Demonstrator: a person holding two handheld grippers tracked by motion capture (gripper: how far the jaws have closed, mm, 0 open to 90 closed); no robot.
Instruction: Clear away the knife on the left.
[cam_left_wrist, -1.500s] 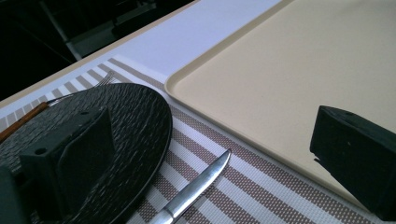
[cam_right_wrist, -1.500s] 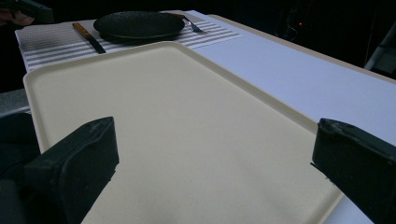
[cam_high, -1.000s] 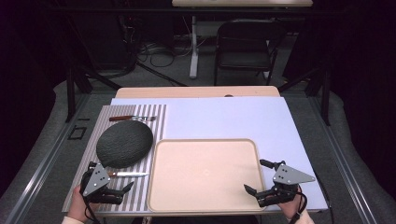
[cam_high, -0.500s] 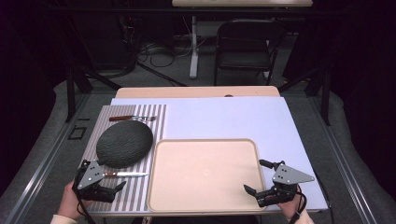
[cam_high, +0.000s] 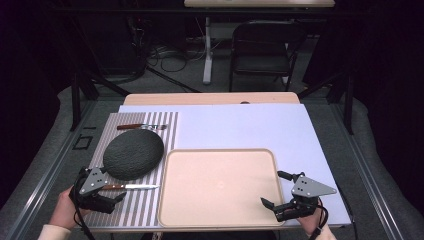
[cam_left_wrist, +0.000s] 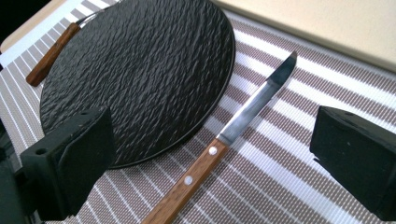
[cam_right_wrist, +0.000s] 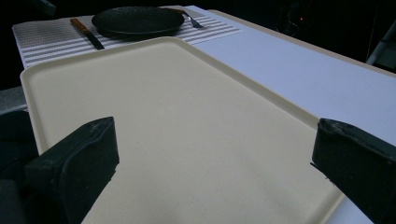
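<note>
the left gripper sits at the near left corner of the brown-and-white striped woven placemat, its jaws spread wide and holding nothing, and in the left gripper view the wooden-handled table knife with a steel blade lies flat on the mat between them, handle toward the gripper and tip pointing away toward the tray. taking the round black textured slate plate as the landmark, the knife lies just on its near side, close to the rim, though i cannot tell whether they touch; in the high view it lies parallel to the near table edge. the step in hand looks like the approach to pick up the knife, not yet a grasp. the next move would call for lowering the jaws astride the riveted handle and closing there, keeping clear of the plate's rim. the large empty beige plastic tray lies just right of the plate, and the right gripper rests over its near right corner, jaws also apart and empty. beyond the plate, on the far part of the mat, lies a wooden-handled fork.
</note>
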